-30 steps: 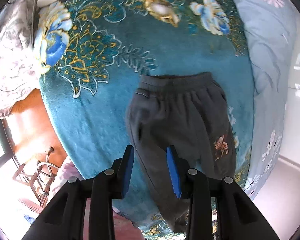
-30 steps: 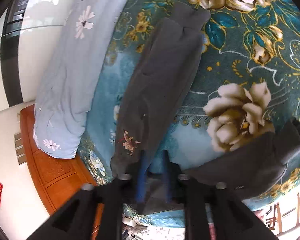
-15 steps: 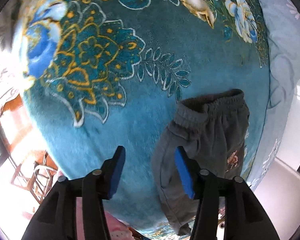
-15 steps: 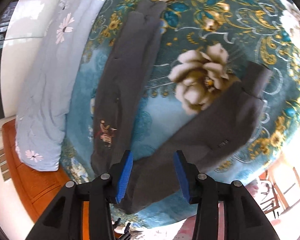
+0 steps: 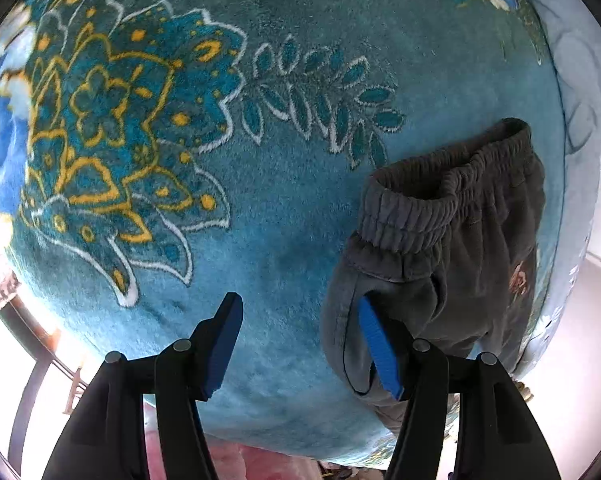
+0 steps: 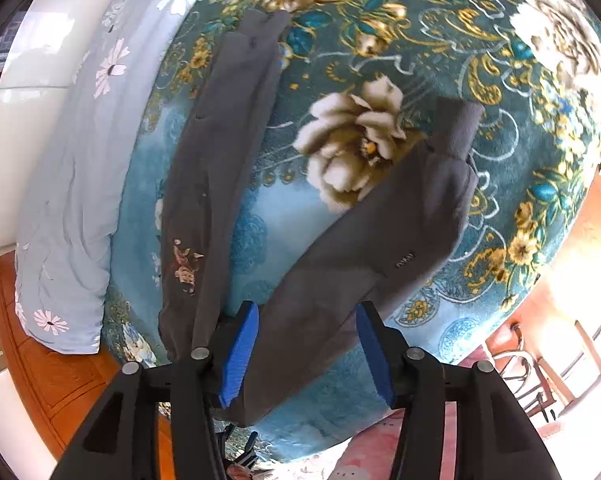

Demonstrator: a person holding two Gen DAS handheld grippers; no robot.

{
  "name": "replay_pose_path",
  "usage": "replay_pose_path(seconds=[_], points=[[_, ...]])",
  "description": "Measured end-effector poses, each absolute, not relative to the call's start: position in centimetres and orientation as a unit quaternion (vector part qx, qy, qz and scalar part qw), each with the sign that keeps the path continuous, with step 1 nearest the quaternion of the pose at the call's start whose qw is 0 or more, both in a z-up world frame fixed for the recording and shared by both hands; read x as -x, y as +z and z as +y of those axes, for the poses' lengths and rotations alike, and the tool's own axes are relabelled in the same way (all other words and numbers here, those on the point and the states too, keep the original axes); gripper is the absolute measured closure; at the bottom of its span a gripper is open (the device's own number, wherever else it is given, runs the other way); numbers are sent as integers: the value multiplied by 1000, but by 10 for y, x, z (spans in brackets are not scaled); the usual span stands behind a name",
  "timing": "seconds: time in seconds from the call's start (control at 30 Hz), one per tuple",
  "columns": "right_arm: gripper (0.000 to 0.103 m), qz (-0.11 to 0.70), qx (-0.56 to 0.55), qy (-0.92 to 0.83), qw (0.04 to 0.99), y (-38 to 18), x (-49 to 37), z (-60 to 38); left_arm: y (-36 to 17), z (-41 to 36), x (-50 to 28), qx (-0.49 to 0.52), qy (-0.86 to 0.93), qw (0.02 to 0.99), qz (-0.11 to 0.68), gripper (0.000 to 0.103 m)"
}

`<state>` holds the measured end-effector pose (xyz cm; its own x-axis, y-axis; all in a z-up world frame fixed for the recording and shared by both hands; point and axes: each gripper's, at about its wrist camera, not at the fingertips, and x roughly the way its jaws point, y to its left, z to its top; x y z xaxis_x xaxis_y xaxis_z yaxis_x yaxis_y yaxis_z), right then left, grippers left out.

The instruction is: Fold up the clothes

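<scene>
Four blue fingers [image 5: 378, 350] show, two per gripper, each pair spreading and pinching nothing. Left gripper [image 5: 300, 344] hangs beside the waistband; right gripper [image 6: 306, 354] frames one of two legs. One pair of grey trousers [image 6: 216, 168] lies on one teal blanket [image 5: 180, 120], one pale quilt [image 6: 72, 184] beyond.
</scene>
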<state>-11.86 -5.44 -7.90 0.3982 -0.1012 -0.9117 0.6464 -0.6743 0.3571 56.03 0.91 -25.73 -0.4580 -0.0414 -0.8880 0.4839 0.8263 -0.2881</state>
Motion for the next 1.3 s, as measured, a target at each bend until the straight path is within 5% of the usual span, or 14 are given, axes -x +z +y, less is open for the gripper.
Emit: replay_pose_path(seconds=[0.63, 0.77, 0.9, 0.97, 1.03, 1.07, 1.1, 1.3], points=[[44, 129, -771, -567, 261, -178, 190, -4, -232, -9, -535, -182, -301, 474, 807, 41], [46, 143, -762, -576, 260, -187, 192, -24, -227, -17, -526, -187, -318, 472, 801, 34], [95, 176, -759, -574, 252, -186, 189, -42, -241, -26, -515, -186, -296, 479, 805, 34], [98, 184, -758, -573, 253, -182, 190, -47, -248, -29, -510, -183, -281, 482, 809, 35], [98, 184, -754, -574, 260, -175, 191, -51, -251, -31, -505, -190, -264, 492, 808, 54], [98, 184, -753, -574, 266, -171, 191, -54, -253, -32, -503, -193, -256, 497, 807, 78], [98, 184, -751, -574, 271, -167, 191, -58, -251, -33, -501, -195, -254, 499, 805, 91], [99, 170, -729, -582, 317, -126, 185, -76, -213, -45, -497, -200, -276, 516, 786, 98]])
